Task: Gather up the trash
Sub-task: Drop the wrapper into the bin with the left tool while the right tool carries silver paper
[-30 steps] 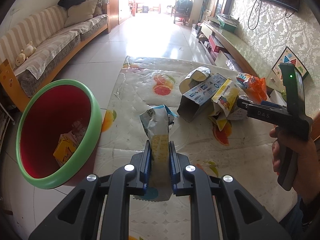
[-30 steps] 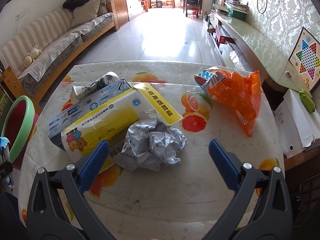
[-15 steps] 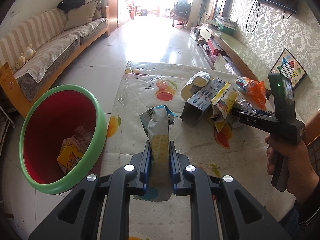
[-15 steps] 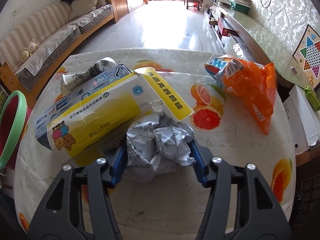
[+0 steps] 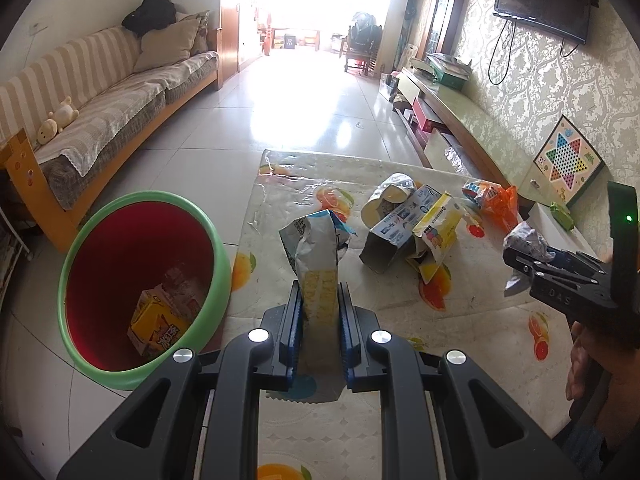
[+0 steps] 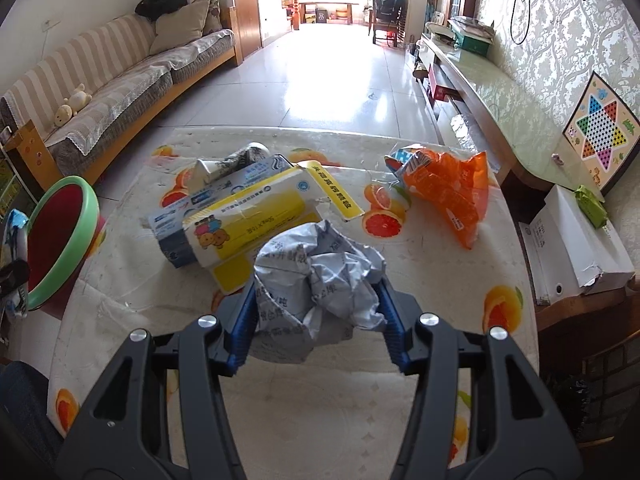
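My left gripper [image 5: 319, 320] is shut on a crumpled snack bag [image 5: 316, 256], silver, blue and yellow, held upright over the table's left part. The red bin with a green rim [image 5: 140, 284] stands just left of it on the floor, with a yellow carton inside. My right gripper [image 6: 316, 304] is shut on a ball of crumpled grey printed paper [image 6: 316, 276], lifted off the table. It also shows in the left wrist view [image 5: 532, 252]. On the table lie a yellow-white box [image 6: 248, 224], a blue-white box [image 6: 216, 196], a paper cup [image 6: 224, 164] and an orange bag [image 6: 448, 188].
The table [image 6: 320, 400] has a fruit-print cover. A white box [image 6: 576, 248] stands at its right. A striped sofa [image 5: 100, 104] runs along the left wall, a low TV bench [image 5: 452, 120] along the right. The bin's rim also shows in the right wrist view [image 6: 68, 236].
My right gripper closed on the crumpled paper and lifted it off the table. My left gripper kept its hold on the snack bag and drew back slightly beside the bin.
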